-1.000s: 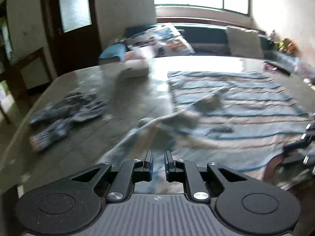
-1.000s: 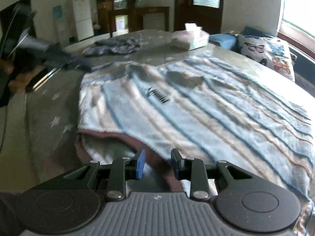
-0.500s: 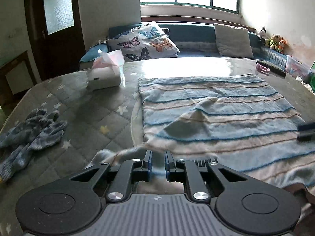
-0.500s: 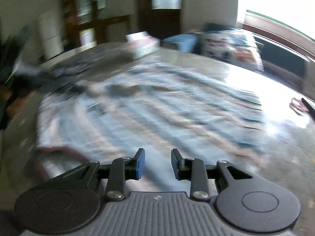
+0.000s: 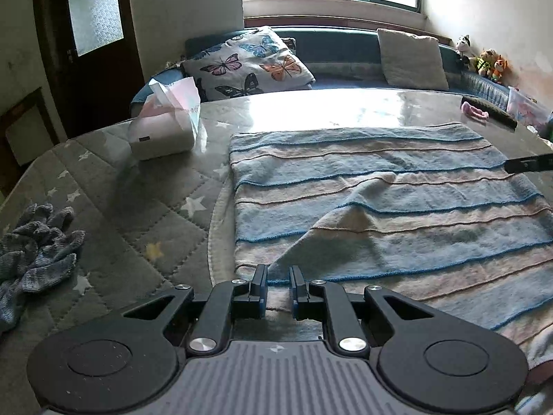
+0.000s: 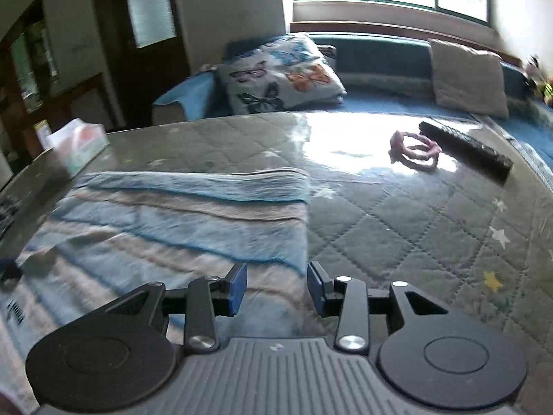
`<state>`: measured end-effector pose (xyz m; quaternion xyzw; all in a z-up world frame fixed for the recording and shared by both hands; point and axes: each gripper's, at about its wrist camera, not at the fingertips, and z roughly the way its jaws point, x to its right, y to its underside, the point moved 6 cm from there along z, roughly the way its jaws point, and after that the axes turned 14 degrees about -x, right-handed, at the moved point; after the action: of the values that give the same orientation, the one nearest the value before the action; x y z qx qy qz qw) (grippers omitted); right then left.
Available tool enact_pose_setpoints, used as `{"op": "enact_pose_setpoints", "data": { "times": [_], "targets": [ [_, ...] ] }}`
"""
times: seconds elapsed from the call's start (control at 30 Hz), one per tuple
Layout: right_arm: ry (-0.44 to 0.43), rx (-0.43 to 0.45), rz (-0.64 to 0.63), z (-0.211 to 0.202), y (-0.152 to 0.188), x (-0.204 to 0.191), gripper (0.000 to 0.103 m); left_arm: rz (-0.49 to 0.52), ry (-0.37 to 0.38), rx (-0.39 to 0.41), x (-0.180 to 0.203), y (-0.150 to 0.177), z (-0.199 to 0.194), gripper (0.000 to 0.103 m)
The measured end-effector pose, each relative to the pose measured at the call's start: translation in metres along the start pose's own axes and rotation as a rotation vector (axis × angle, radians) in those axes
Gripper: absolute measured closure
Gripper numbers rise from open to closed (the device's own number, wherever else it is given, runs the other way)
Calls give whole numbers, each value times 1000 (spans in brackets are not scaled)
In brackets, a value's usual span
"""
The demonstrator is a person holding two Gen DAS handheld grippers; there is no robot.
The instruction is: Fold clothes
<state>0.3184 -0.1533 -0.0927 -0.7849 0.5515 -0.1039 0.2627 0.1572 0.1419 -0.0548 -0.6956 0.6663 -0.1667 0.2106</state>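
Left gripper (image 5: 278, 285) is sitting with its jaws narrow and a raised fold of the sweater (image 5: 380, 214) running right into the gap. We're reading that as a pinch on the fabric, though the pads mostly hide the contact. Right gripper (image 6: 277, 288) is opening as we're looking, jaws moderately apart, hanging over the sweater's right edge with cloth under it but nothing clamped.

The sweater is lying mostly flat across the quilted table (image 5: 155, 214), striped blue and pink. One ridge is lifting diagonally from the left gripper toward the middle. The far edge is already doubled over in the right wrist view.

What we're worrying about from here:

- That left pinch looks shallow, just the fold tip. If we're pulling fast, the knit could be slipping out and the fold flopping back crooked.
- With only one side held, dragging could be skewing the whole sweater, so the stripes end up slanted and the edges aren't lining up.
- The tissue box (image 5: 166, 128) is sitting near the sweater's left edge, and a wide sweep could be knocking it.
- The gloves (image 5: 34, 249) are well apart to the left, so probably fine.
- The table looks glossy near the window, so the sweater may be sliding rather than folding.
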Motion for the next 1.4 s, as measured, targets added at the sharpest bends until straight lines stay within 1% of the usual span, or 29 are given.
{"op": "enact_pose_setpoints", "data": {
  "times": [0.07, 0.13, 0.17, 0.2, 0.23, 0.3, 0.37, 0.4, 0.43, 0.47, 0.53, 0.57, 0.6, 0.67, 0.73, 0.83, 0.9, 1.0, 1.23, 1.27, 1.3, 1.37, 1.4],
  "targets": [
    [-4, -1, 30, 8, -4, 4, 66, -4, 2, 1, -1, -1, 1, 88],
    [-19, 0, 41, 13, -8, 5, 75, -3, 3, 3, -2, -2, 2, 89],
    [-26, 0, 42, 14, -10, 4, 86, -2, 4, 4, -2, -2, 2, 89],
    [-9, 13, 31, 13, -12, 1, 91, -2, 3, 3, -2, -2, 3, 89],
    [-10, 18, 25, 11, -13, -3, 96, -1, 3, 4, -2, -2, 3, 88],
    [10, 44, -27, 7, -15, -15, 97, 2, 0, 8, -1, -1, 3, 88],
    [71, 78, -127, 1, -13, -38, 97, 3, -1, 11, -1, -1, 3, 88],
    [114, 98, -204, -1, -10, -55, 97, 3, -1, 12, -1, -1, 3, 89],
    [134, 107, -269, -1, -6, -70, 97, 4, -1, 12, -1, -1, 3, 88],
    [142, 106, -324, 0, -1, -83, 97, 3, -1, 12, -1, -1, 4, 88],
    [116, 76, -390, 6, 10, -103, 93, 1, 0, 12, -1, -1, 3, 88],
    [100, 68, -396, 7, 13, -107, 87, 0, 1, 12, -1, 0, 3, 88],
    [67, 57, -390, 7, 15, -111, 83, 0, 1, 13, -1, 0, 3, 88],
    [5, 50, -361, 1, 16, -111, 83, 0, 4, 13, -1, 0, 3, 88],
    [-56, 51, -299, -9, 10, -103, 83, 0, 6, 14, -1, 0, 3, 88],
    [-87, 48, -207, -14, -4, -82, 83, -2, 5, 15, -2, -1, 4, 88],
    [-107, 30, -165, -7, -12, -72, 83, -3, 6, 17, -2, -1, 5, 88],
    [-145, 9, -149, 6, -18, -69, 83, -4, 8, 19, -2, -1, 5, 88],
    [-159, -14, -157, 36, -30, -83, 82, -3, 9, 20, -2, -2, 6, 87],
    [-156, -15, -163, 37, -31, -84, 86, -3, 10, 20, -2, -2, 6, 87],
    [-154, -10, -166, 35, -31, -84, 99, -4, 9, 20, -2, -2, 6, 87],
    [-132, 12, -161, 28, -33, -80, 101, -3, 9, 19, -2, -2, 6, 87],
    [-103, 32, -160, 22, -34, -78, 101, -2, 8, 19, -2, -3, 7, 87]
  ]
}}
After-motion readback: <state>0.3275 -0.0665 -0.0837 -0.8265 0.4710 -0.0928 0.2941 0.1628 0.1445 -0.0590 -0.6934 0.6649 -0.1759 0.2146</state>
